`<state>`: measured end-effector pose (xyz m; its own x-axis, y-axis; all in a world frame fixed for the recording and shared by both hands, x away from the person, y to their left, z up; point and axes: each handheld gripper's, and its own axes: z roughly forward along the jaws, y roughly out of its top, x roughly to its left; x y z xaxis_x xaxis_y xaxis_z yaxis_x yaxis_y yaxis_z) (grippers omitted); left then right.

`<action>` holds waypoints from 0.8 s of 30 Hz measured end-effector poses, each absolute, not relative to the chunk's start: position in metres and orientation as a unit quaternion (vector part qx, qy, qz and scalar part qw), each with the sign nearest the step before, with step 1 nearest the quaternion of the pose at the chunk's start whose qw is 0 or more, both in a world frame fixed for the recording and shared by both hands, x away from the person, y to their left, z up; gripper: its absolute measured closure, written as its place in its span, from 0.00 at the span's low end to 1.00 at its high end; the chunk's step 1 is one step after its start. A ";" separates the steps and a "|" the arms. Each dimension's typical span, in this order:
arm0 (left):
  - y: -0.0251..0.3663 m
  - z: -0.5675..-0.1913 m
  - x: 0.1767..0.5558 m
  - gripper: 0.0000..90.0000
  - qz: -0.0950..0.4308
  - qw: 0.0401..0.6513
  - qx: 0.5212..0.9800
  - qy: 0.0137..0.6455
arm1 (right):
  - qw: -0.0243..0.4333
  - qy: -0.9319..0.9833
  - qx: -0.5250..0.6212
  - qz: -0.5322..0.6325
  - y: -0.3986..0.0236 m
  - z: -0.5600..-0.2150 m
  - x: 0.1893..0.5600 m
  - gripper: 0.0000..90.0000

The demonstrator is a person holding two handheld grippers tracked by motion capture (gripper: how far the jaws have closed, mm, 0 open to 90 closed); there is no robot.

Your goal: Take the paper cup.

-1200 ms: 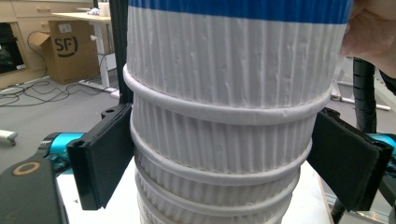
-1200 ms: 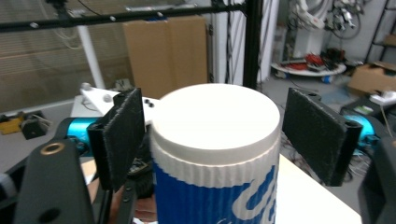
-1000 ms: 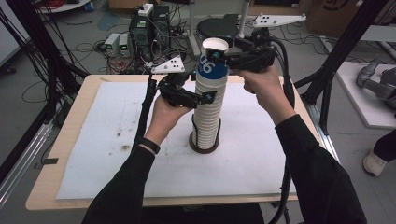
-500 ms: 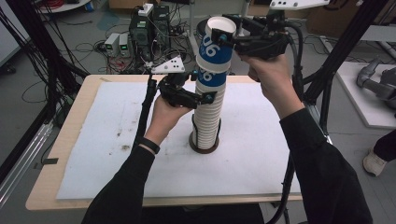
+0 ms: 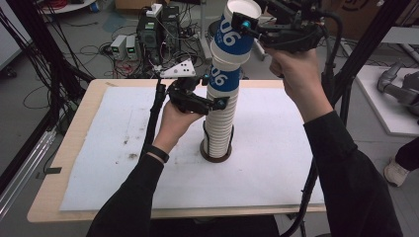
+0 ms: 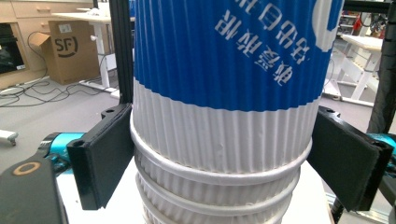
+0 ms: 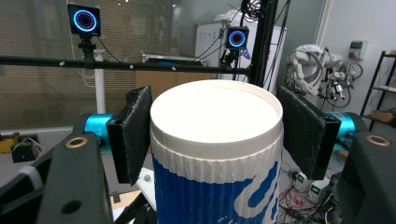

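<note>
Right gripper (image 5: pixel 249 27): jaws clamped on the rim of the top blue-and-white ribbed paper cup (image 5: pixel 236 29), held tilted above the stack. Left gripper (image 5: pixel 225 102): jaws closed on the tall stack of white ribbed paper cups (image 5: pixel 221 123), pads pressing both sides just under the blue band of the stack's top cup. Stack stands in a dark round base (image 5: pixel 216 157) near the middle of the white mat (image 5: pixel 123 148) on the wooden table (image 5: pixel 94 94).

Progress, my read: top cup nearly or just free of the stack; pulling it clear and setting it down remain.

Right gripper view shows the cup's open white mouth (image 7: pixel 216 114) and pad contact. Left gripper view shows rolled rims (image 6: pixel 219 175) nested.
</note>
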<state>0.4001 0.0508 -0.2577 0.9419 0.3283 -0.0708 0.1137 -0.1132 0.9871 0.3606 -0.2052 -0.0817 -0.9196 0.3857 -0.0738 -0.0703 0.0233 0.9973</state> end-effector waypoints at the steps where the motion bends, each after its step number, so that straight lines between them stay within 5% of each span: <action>1: 0.050 -0.258 0.400 0.14 0.082 0.650 0.741 0.150 | 0.165 0.696 0.113 0.690 -0.205 -0.082 0.361 0.35; 17: 0.050 -0.257 0.399 0.14 0.084 0.646 0.743 0.152 | 0.138 0.698 0.069 0.699 -0.235 -0.092 0.319 0.35; 24: 0.050 -0.256 0.399 0.14 0.084 0.645 0.744 0.151 | 0.119 0.716 0.069 0.685 -0.245 -0.128 0.303 0.35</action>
<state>0.3992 0.0503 -0.2564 0.9403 0.3331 -0.0701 0.1168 -0.1223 0.9856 0.3031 -0.2451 -0.1278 -0.9623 0.2612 -0.0761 -0.0646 0.0524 0.9965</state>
